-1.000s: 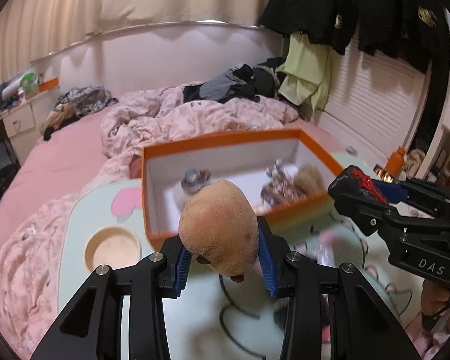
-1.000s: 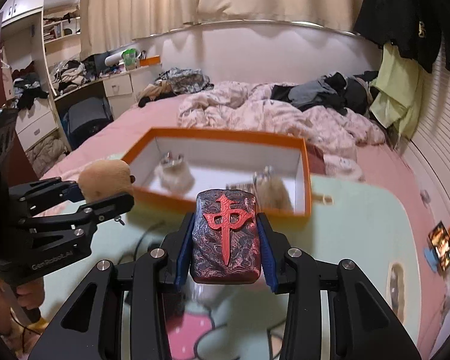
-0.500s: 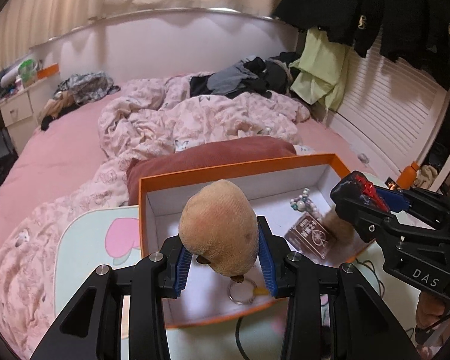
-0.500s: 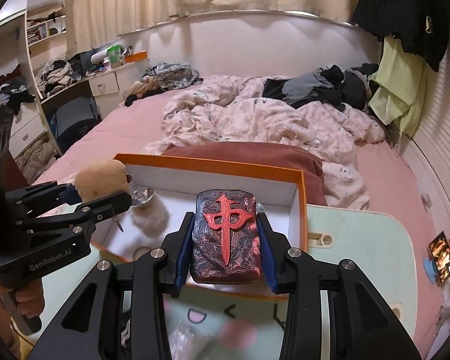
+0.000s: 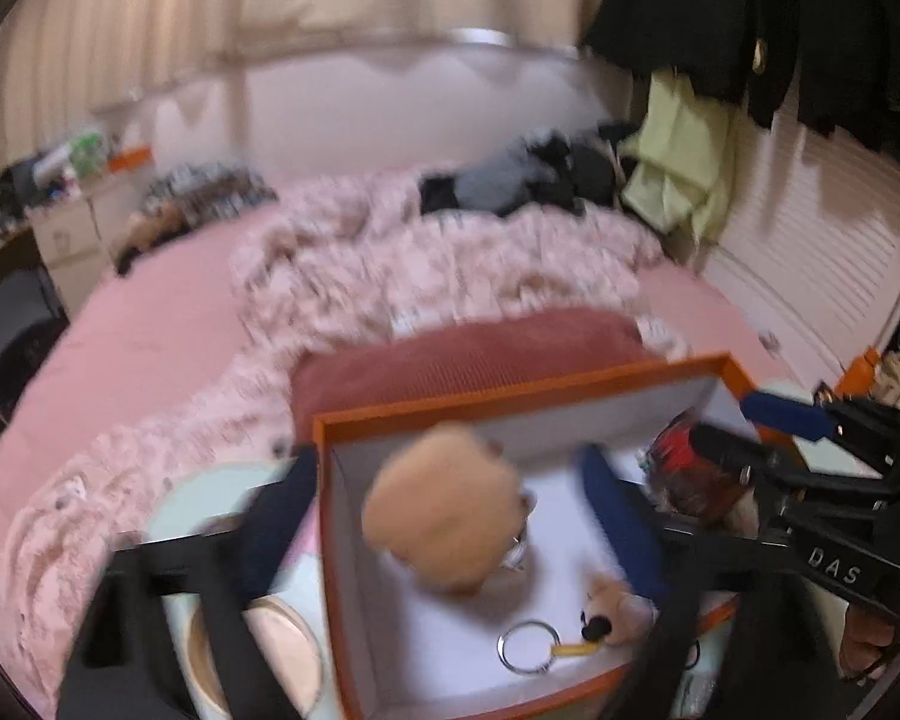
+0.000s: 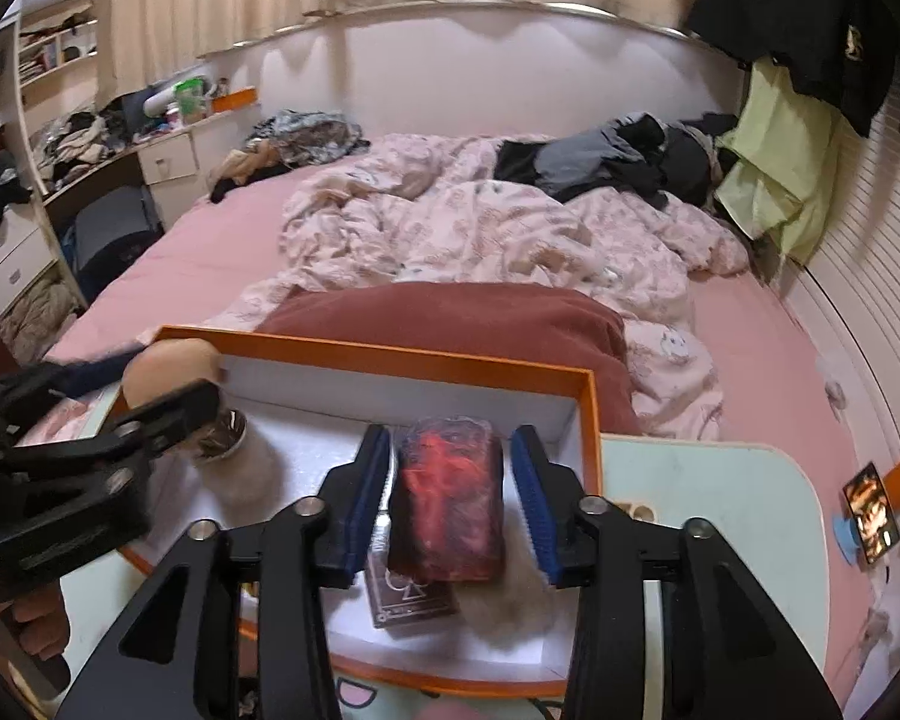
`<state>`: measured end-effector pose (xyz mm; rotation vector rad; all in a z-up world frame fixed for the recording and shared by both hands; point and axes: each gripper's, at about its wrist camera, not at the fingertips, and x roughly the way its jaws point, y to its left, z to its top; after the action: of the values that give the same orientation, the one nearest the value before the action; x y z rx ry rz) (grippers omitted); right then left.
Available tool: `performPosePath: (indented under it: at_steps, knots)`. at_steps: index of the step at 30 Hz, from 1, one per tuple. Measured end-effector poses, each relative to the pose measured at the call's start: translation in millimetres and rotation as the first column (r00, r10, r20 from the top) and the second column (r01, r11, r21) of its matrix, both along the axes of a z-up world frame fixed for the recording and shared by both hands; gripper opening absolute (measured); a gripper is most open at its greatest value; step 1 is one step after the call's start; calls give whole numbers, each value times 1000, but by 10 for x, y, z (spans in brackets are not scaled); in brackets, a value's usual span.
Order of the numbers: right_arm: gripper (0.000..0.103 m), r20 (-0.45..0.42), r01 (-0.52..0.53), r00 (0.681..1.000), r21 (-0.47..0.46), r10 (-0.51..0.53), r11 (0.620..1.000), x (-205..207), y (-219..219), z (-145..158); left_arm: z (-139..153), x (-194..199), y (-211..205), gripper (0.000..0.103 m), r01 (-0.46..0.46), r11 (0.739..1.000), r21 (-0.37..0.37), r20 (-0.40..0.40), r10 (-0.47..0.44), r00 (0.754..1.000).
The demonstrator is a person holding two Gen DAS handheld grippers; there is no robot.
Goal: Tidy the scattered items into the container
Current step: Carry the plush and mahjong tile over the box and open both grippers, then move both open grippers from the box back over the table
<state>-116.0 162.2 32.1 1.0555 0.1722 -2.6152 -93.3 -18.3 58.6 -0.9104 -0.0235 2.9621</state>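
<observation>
Both my grippers gape wide over the orange box [image 6: 588,420] on the mint table [image 6: 708,498], bed [image 6: 180,264] at twelve o'clock. The left gripper [image 5: 450,510] has nothing clamped, plush toy [image 5: 444,510] loose between. The right gripper [image 6: 450,498] likewise, red-marked block [image 6: 447,504] loose.

Readable only: "DAS" in white letters on the black body of the right gripper [image 5: 750,438]; card [image 6: 411,597] print in the box too blurred, perhaps symbols.
</observation>
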Motion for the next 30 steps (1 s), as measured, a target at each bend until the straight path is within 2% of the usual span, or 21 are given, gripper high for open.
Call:
performPosePath:
  at_steps: [2, 4, 8, 13, 16, 21, 23, 26, 30]
  knots:
    - [69, -11, 10, 1000, -38, -10, 999, 55, 65, 8, 50, 75, -9, 97, -3, 1000, -18, -31, 2, 1000]
    - [72, -35, 18, 999, -60, -20, 998, 122, 105, 38, 78, 107, -28, 97, -6, 1000, -31, -15, 5, 1000]
    - [72, -57, 15, 998, -66, -19, 998, 293, 153, 128, 101, 270, -86, 97, 6, 1000, 9, 12, -6, 1000]
    - [74, -70, -5, 998, -81, -1, 997, 640, 254, 189, 22, 658, -99, 98, 39, 998, 52, 49, -41, 998]
    - [80, -59, 2, 998, -70, -6, 998, 886, 341, 99, -146, 924, -65, 98, 63, 995, 73, 98, -71, 993]
    - [80, -6, 24, 1000, -33, -24, 999, 1174, 442, -172, -444, 1337, 71, 98, 96, 990, 106, 152, -111, 982]
    - [80, 16, 44, 999, -35, -43, 998, 1268, 480, -295, -541, 1465, 145, 98, 113, 989, 96, 159, -128, 979]
    - [80, 48, 68, 997, -48, -66, 996, 1353, 511, -448, -674, 1586, 269, 98, 111, 993, 41, 170, -116, 979]
    - [80, 68, 90, 994, 12, -91, 996, 1408, 485, -582, -827, 1542, 361, 98, 120, 993, 4, 218, -118, 969]
